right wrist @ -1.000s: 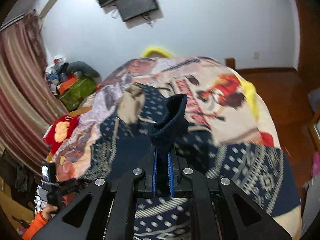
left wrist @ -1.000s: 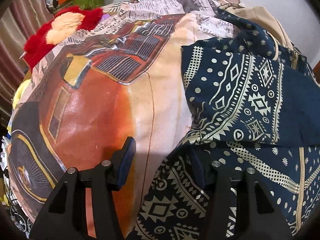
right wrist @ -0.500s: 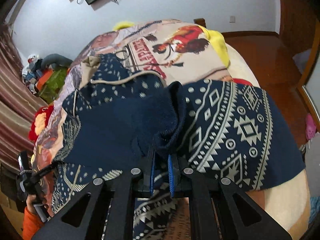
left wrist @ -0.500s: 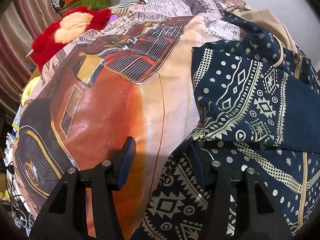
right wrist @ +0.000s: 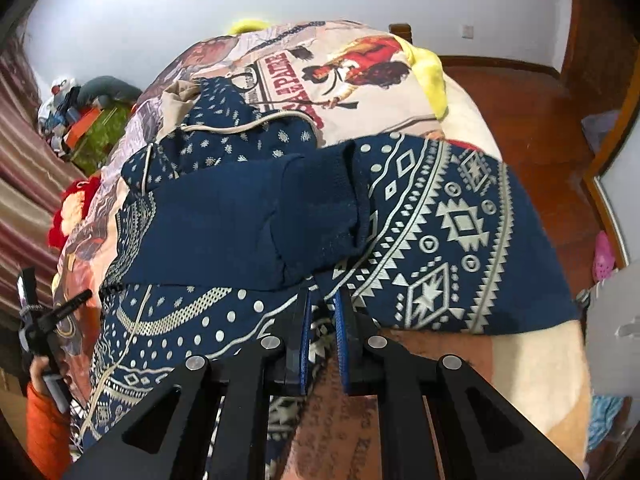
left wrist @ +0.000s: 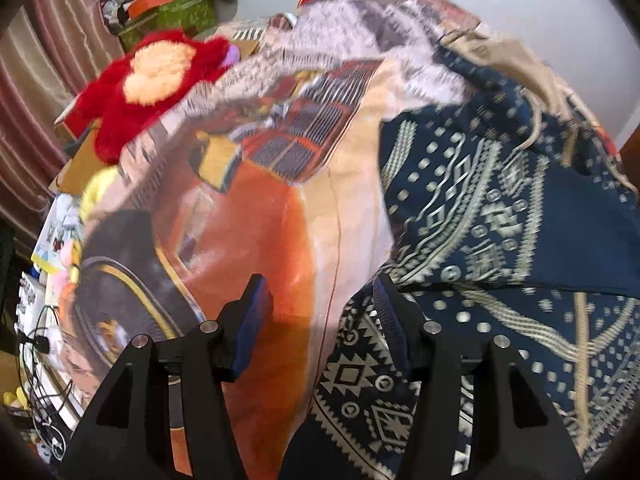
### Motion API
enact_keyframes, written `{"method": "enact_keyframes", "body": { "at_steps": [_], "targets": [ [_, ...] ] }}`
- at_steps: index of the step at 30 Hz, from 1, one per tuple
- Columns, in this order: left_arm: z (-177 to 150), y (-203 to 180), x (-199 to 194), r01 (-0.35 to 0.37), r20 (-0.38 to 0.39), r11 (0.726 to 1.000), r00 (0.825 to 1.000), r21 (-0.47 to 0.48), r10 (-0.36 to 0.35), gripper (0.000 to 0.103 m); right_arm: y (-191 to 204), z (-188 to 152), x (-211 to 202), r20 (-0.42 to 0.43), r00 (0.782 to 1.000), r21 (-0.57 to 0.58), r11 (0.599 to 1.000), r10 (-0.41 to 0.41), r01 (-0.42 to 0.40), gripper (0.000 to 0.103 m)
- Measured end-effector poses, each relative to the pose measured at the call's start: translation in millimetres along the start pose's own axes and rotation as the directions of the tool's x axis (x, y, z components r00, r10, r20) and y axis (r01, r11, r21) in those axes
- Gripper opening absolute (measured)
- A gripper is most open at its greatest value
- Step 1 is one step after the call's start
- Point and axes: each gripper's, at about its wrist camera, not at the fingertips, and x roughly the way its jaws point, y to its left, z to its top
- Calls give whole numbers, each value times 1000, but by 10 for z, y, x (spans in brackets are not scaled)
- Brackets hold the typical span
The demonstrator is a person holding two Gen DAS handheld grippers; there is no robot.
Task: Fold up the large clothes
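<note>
A navy hoodie point(right wrist: 440, 232) with cream geometric print lies spread on a bed covered by a printed blanket point(right wrist: 360, 68). Its plain navy sleeve point(right wrist: 248, 224) is folded across the body, cuff toward the right. My right gripper point(right wrist: 322, 302) is shut on the sleeve's near edge, low over the garment. In the left wrist view the hoodie point(left wrist: 500, 220) fills the right side. My left gripper point(left wrist: 324, 312) hangs open above its left edge, over the blanket's orange car print point(left wrist: 256, 248), holding nothing. That gripper point(right wrist: 52, 312) also shows at far left, held by an orange-sleeved arm point(right wrist: 44, 420).
A red plush toy point(left wrist: 148, 80) lies at the bed's far left, with a pile of boxes and clothes point(left wrist: 172, 12) behind it by the curtain. Cables and small items point(left wrist: 40, 340) crowd the left bedside. Wooden floor point(right wrist: 540, 120) and a pink slipper point(right wrist: 604, 256) lie to the right.
My right gripper has come down and carried the raised sleeve across the hoodie's body, where it now lies flat. My left gripper has lifted a little, still open.
</note>
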Motion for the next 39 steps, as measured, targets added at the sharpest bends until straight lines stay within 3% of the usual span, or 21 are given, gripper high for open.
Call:
{"method": "enact_keyframes", "body": {
  "at_steps": [9,12,14,16,17,21,24,28,33,35,39],
  "targets": [
    [315,-469,-552,118,99,990,987,72,-125,60,-111,41,-550,141,988,-9,998,-59,61,11],
    [390,-844,-607,160,109,977,978,140,-175,60,-256,5,-744,202,971,9,992,-129,130,33],
    [420,-1139,-593,187,102,963,972,193,-210,60,-338,-53,-947,299,932,9,978,-203,210,62],
    [431,-1439,-564,224,78,946,966,233,-248,61,-409,-104,-1094,359,904,-3,969,-231,248,77],
    [429,-1572,-532,244,60,937,962,249,-266,61,-455,-126,-1148,367,901,-5,967,-234,253,81],
    [406,-2128,-353,308,-24,901,949,306,-316,61,-742,-209,-1168,307,927,61,976,-218,209,87],
    [365,-2506,-210,345,-87,874,938,341,-336,61,-1098,-321,-1024,221,959,196,971,-177,134,87],
    [317,-2847,26,390,-171,854,921,346,-351,61,-1617,-519,-667,88,994,426,904,-71,26,87],
    [269,-3043,262,425,-244,844,901,327,-359,61,-2045,-685,-285,31,998,604,795,51,-59,87],
    [254,-3095,304,410,-235,847,908,338,-345,61,-2133,-702,-158,36,995,641,762,89,-91,87],
    [245,-3182,311,399,-218,840,915,368,-339,68,-2140,-628,-43,54,994,627,772,96,-109,87]
  ]
}}
